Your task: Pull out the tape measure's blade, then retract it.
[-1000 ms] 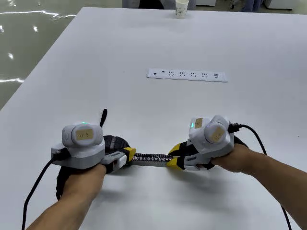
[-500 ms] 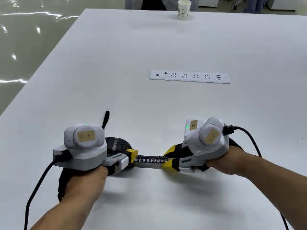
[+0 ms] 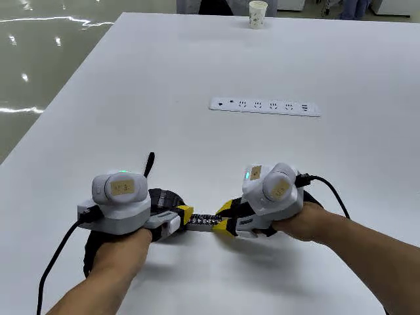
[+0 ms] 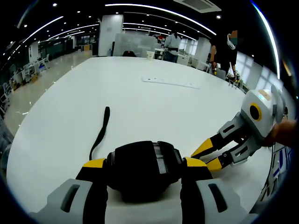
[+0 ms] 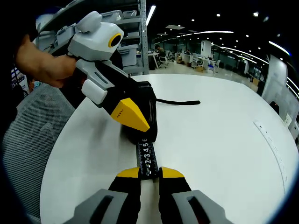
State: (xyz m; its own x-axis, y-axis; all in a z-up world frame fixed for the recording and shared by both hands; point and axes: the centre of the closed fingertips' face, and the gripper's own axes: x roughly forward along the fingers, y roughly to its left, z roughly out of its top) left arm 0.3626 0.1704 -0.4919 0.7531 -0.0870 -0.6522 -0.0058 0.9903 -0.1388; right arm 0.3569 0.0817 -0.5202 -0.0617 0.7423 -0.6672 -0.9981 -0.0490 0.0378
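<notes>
The left tool [image 3: 181,215] clamps the round black tape measure case [image 4: 140,170] by its sides. The right tool [image 5: 149,173] is nearly closed, pinching the end of the dark numbered steel blade [image 5: 147,156]. In the head view the blade lies on the white bench [image 3: 197,65], running left to right at lower middle, tip rightward. Less blade shows than a second ago, and the tools are closer together.

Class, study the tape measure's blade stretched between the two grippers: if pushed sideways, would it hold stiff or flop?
Probably stiff: the exposed blade is short and runs straight from the black case to the right gripper, without sag. Pushed end-on it might buckle, being a thin strip.
</notes>
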